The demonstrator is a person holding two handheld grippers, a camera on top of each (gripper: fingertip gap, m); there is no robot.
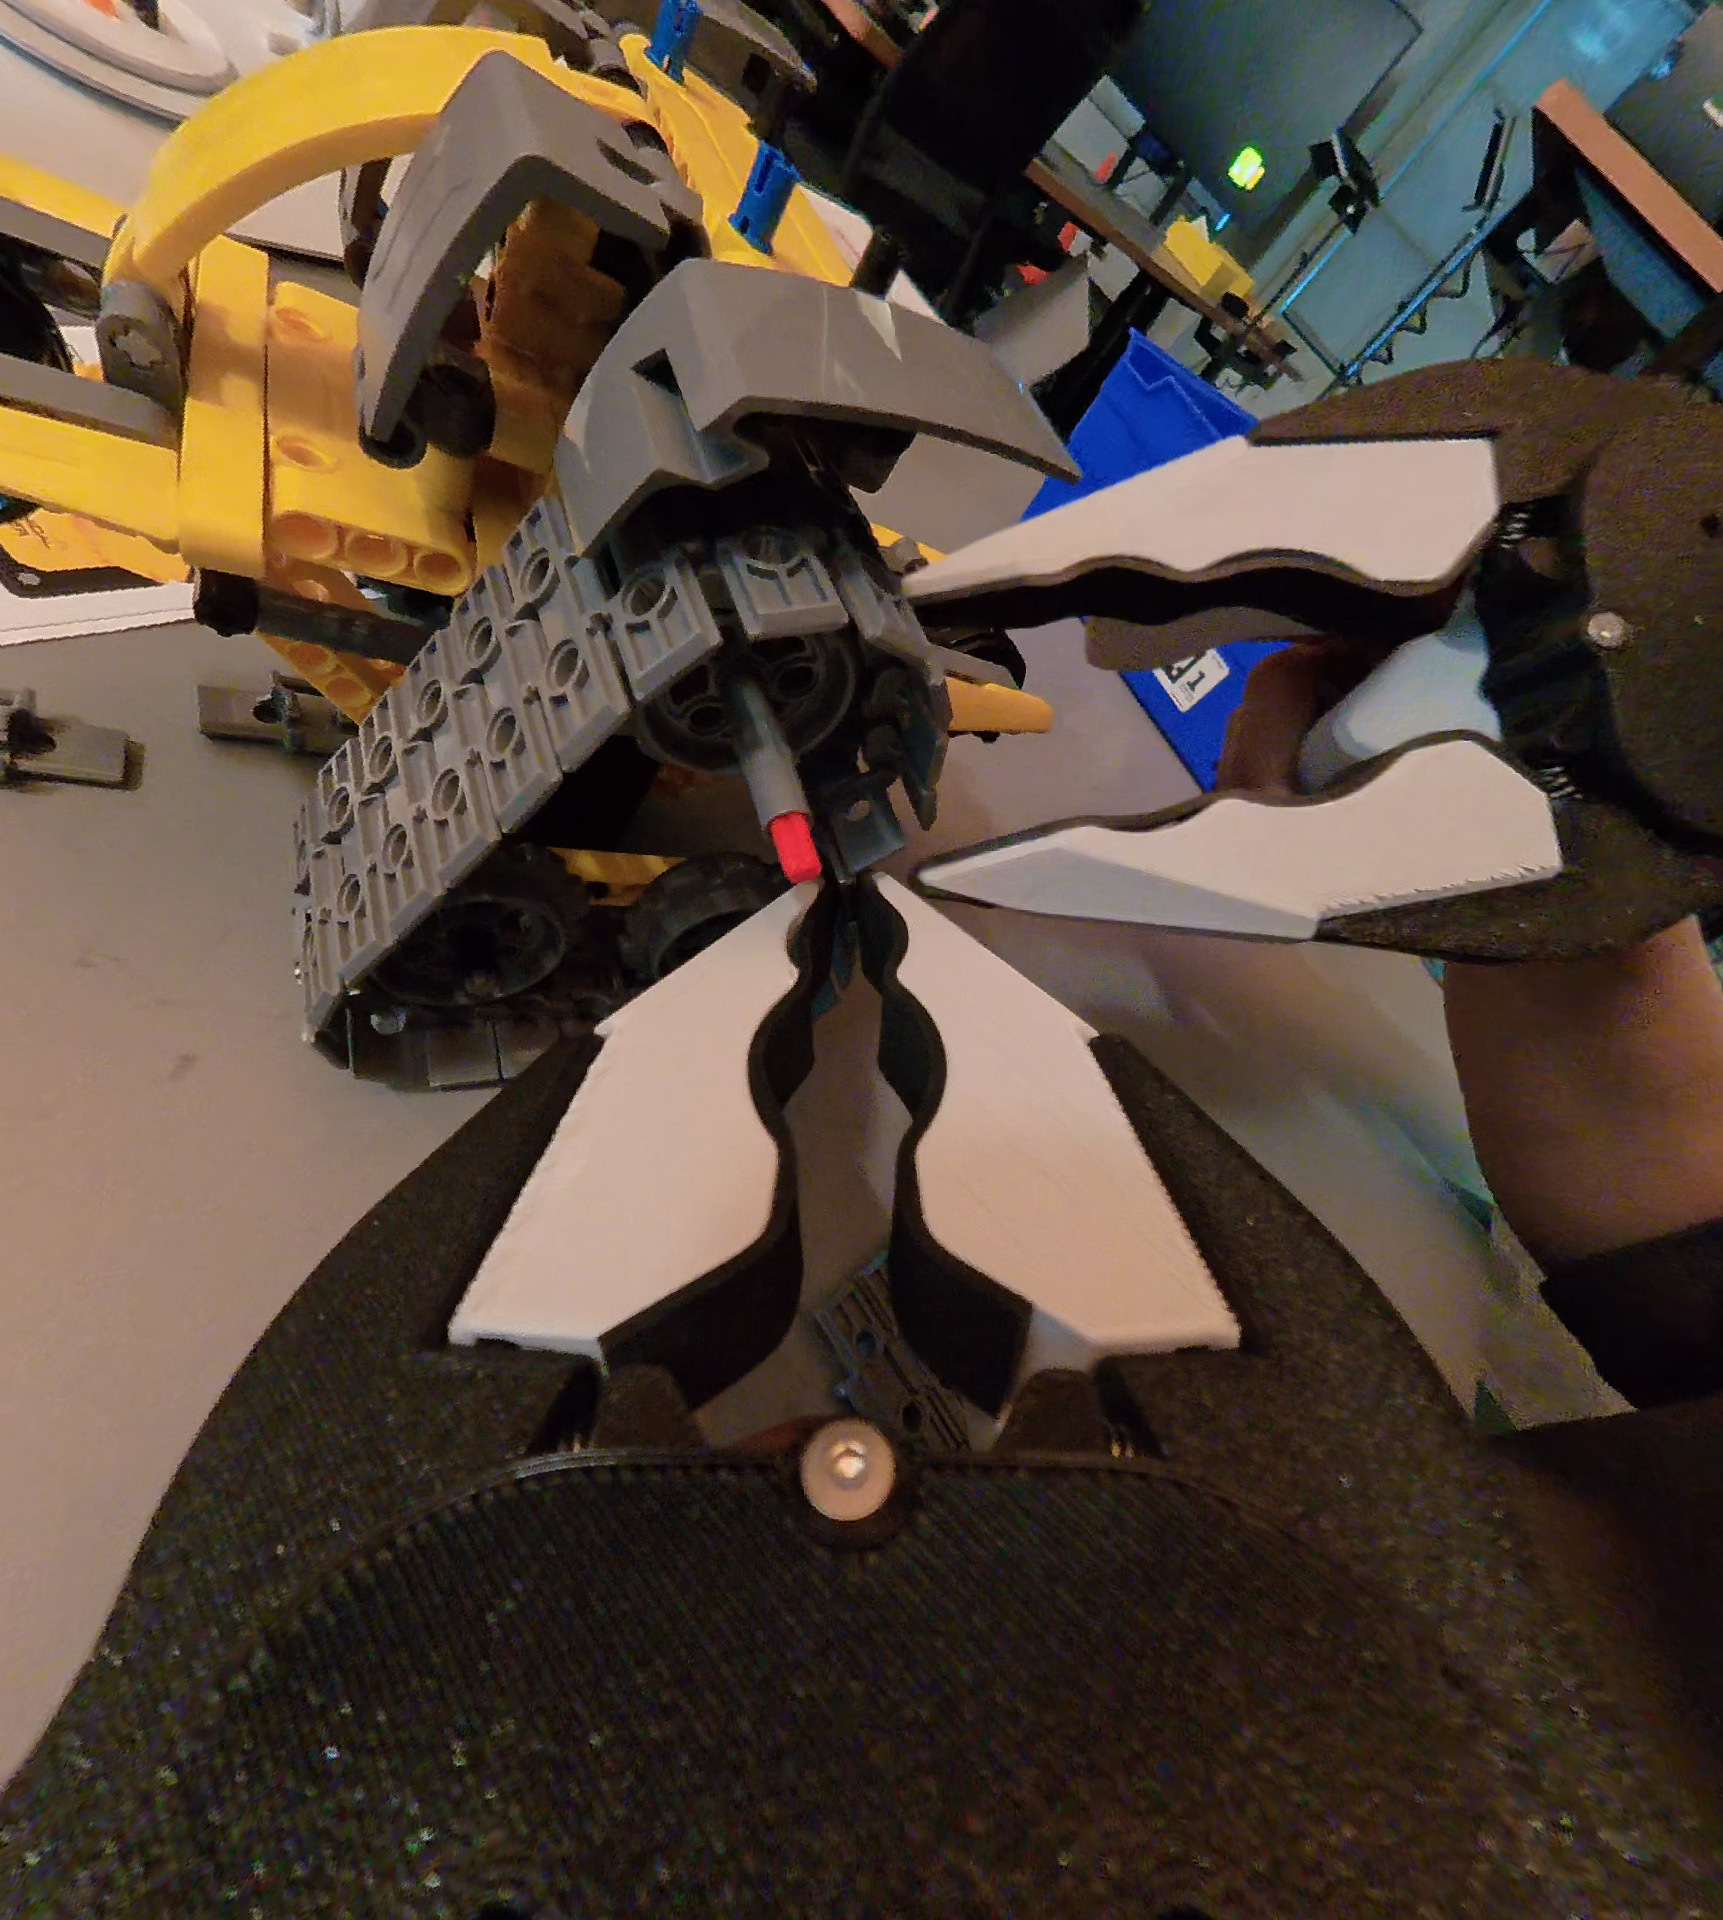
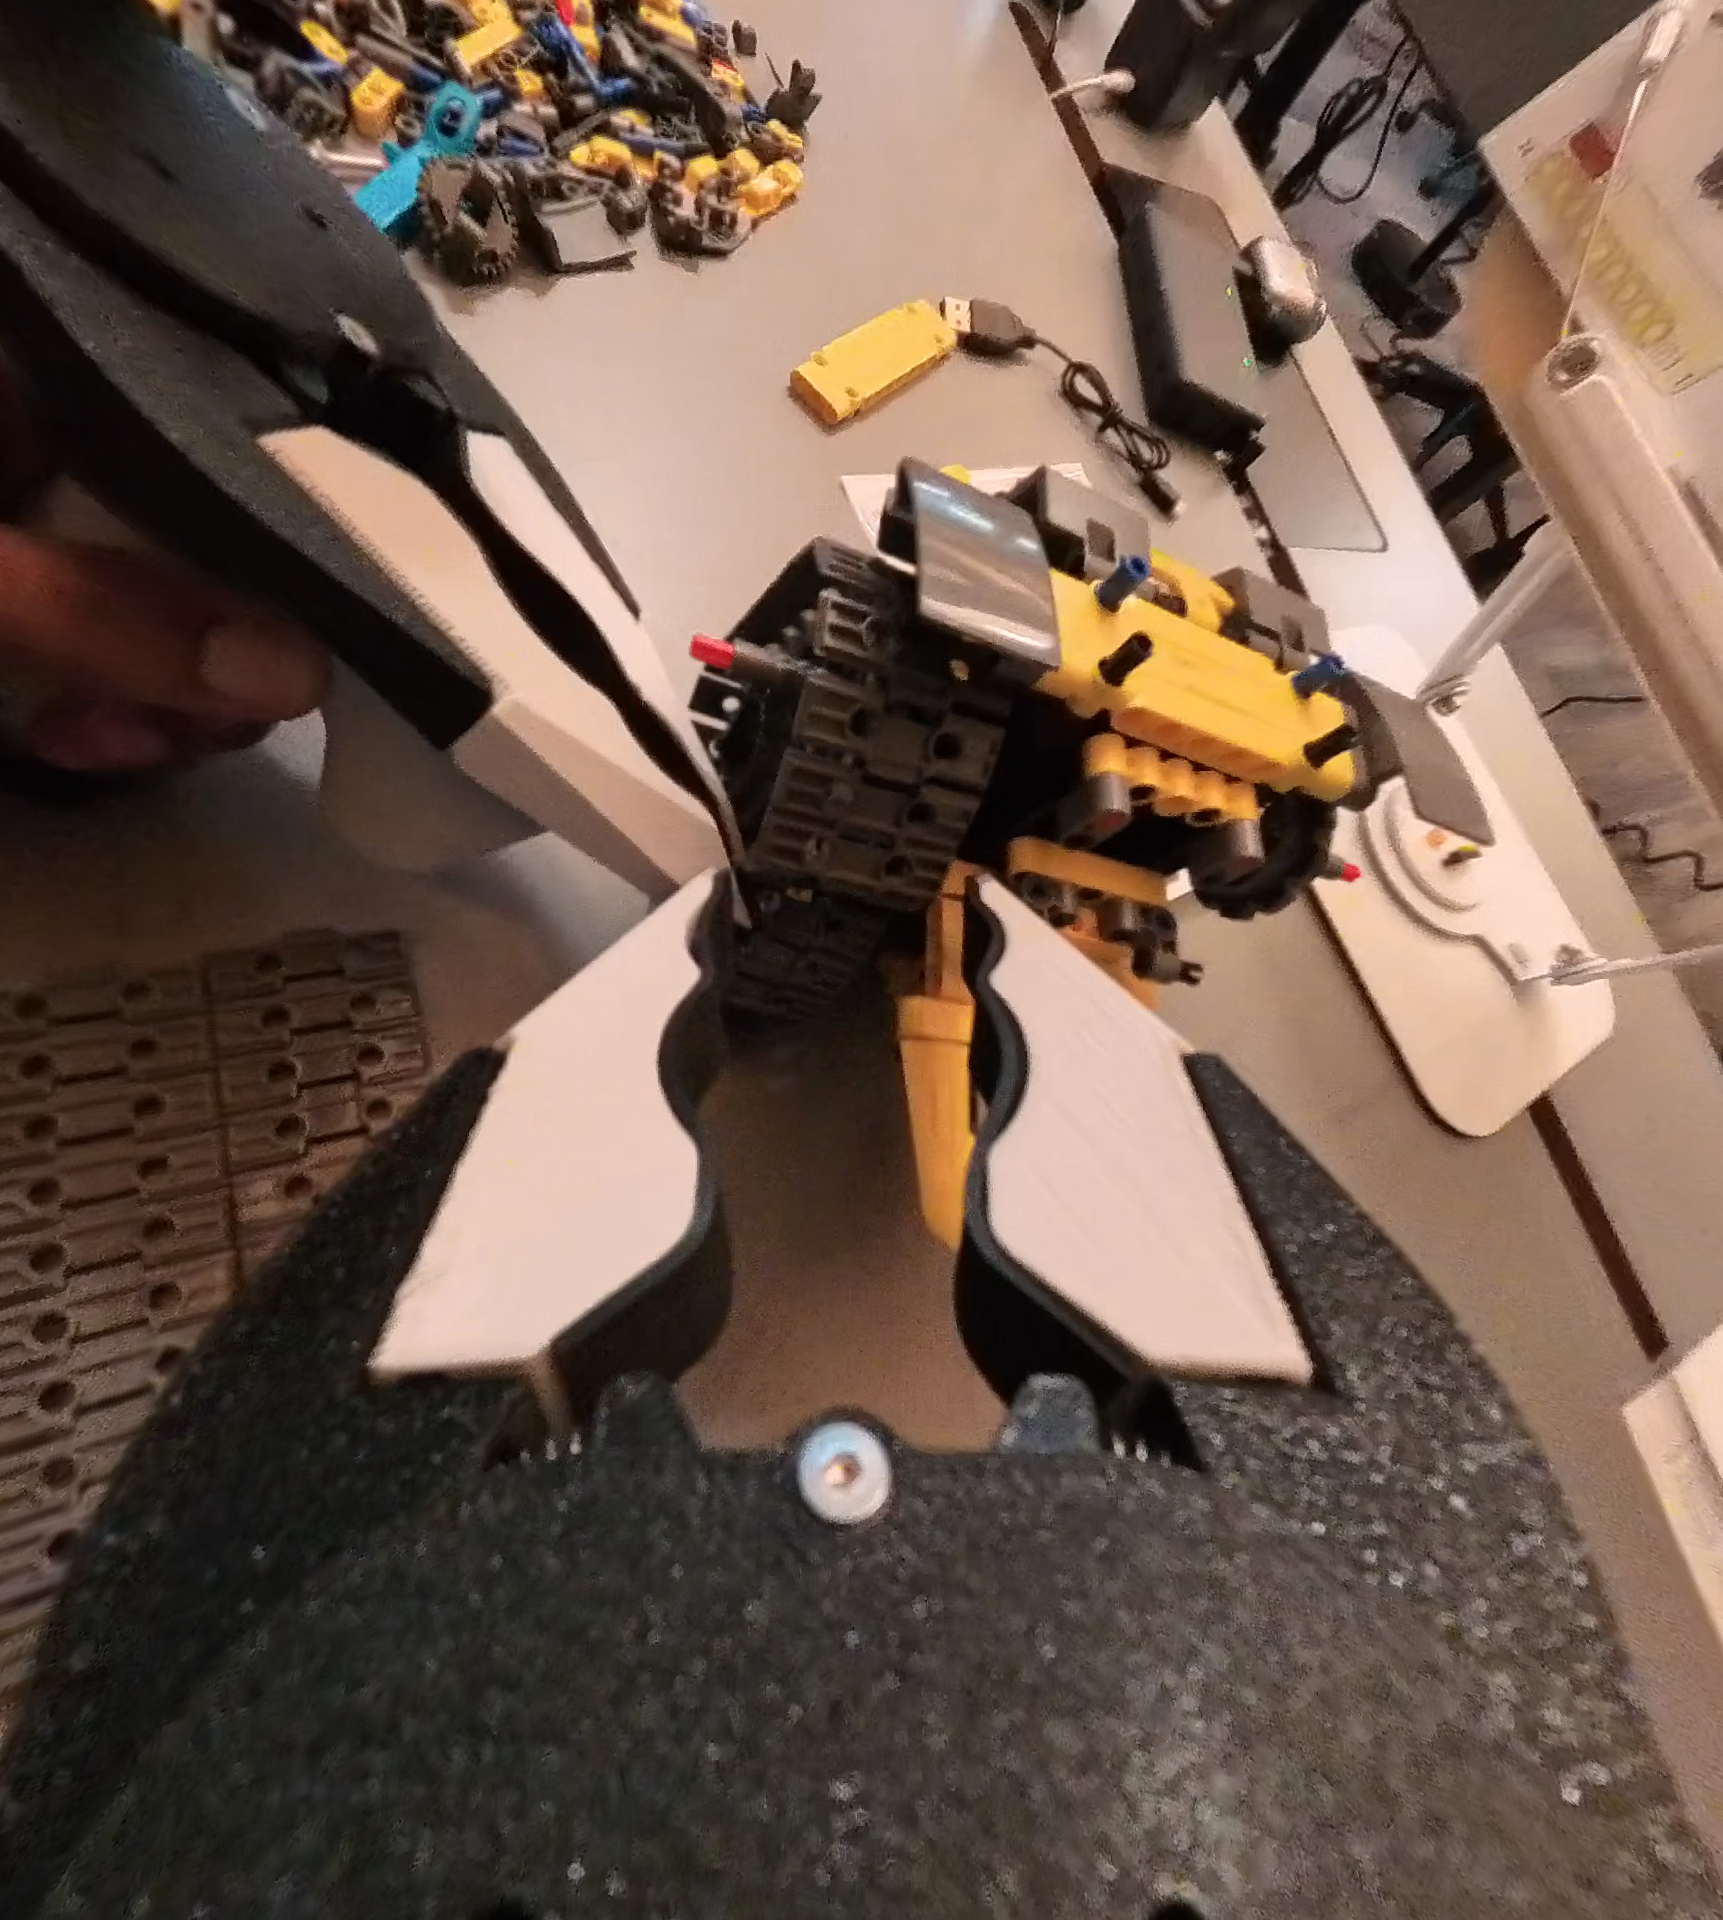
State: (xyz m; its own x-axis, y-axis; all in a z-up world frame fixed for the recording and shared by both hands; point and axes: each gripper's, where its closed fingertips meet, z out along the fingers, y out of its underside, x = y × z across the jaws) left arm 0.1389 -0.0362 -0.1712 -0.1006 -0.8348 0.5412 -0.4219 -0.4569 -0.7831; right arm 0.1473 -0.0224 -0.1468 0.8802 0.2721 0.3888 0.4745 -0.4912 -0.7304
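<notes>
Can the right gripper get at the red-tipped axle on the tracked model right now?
Probably not directly: the left gripper, shut on a track link beside the red-tipped axle, crowds that side. The right gripper is open.

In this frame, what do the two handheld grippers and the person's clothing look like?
Both match: the left gripper and right gripper have a speckled black, ribbed printed body, one silver screw at centre, and two pale grey tapered fingers lined with wavy black pads. No cables show. A dark sleeve covers the right forearm.
</notes>
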